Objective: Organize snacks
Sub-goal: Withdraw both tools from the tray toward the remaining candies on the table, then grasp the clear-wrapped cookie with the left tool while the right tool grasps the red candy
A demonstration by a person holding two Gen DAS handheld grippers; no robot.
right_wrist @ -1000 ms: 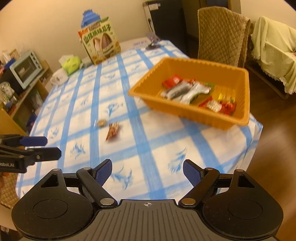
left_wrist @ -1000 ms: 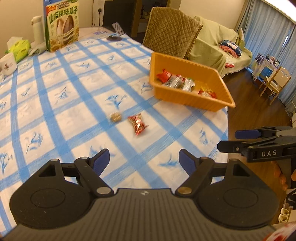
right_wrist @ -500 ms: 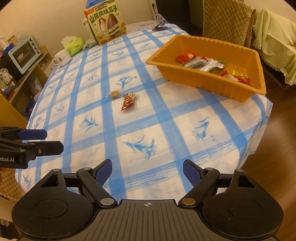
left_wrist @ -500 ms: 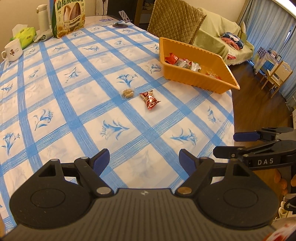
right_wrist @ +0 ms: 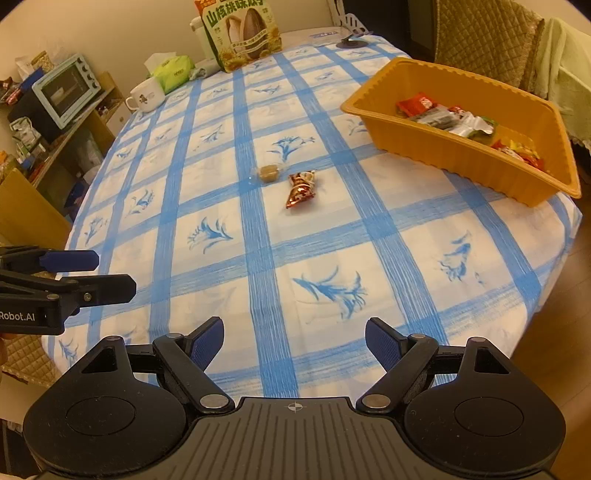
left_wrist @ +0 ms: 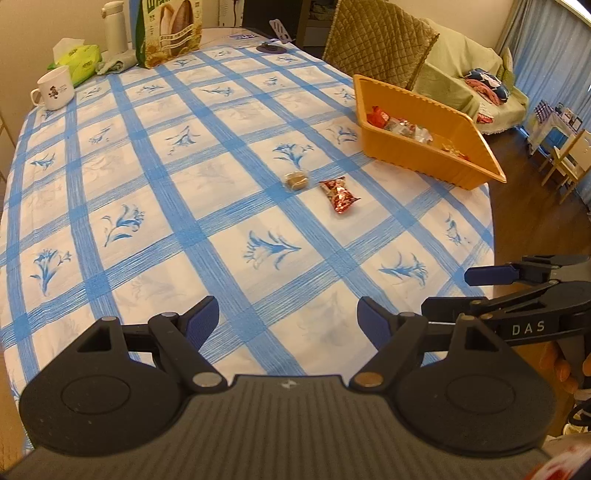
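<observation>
A red wrapped snack (left_wrist: pixel 339 191) (right_wrist: pixel 301 185) and a small brown snack in clear wrap (left_wrist: pixel 296 181) (right_wrist: pixel 268 173) lie side by side mid-table on the blue checked cloth. An orange basket (left_wrist: pixel 417 157) (right_wrist: pixel 454 155) holding several wrapped snacks stands at the right. My left gripper (left_wrist: pixel 287 319) is open and empty, above the table's near edge, well short of the snacks. My right gripper (right_wrist: pixel 294 338) is open and empty, also at the near edge. Each gripper shows in the other's view, the right one (left_wrist: pixel 480 275) and the left one (right_wrist: pixel 85 258).
At the far end stand a large sunflower-seed bag (left_wrist: pixel 170 33) (right_wrist: pixel 242 33), a white mug (left_wrist: pixel 55 88) (right_wrist: pixel 146 96), a green tissue pack (left_wrist: pixel 79 62) and a white bottle (left_wrist: pixel 115 26). A quilted chair (left_wrist: pixel 376 40) stands behind the basket. Shelves with a toaster oven (right_wrist: pixel 64 88) are at left.
Both grippers have pulled back toward the table's near edge, so the snacks and basket now sit farther away. Both stayed open and empty.
</observation>
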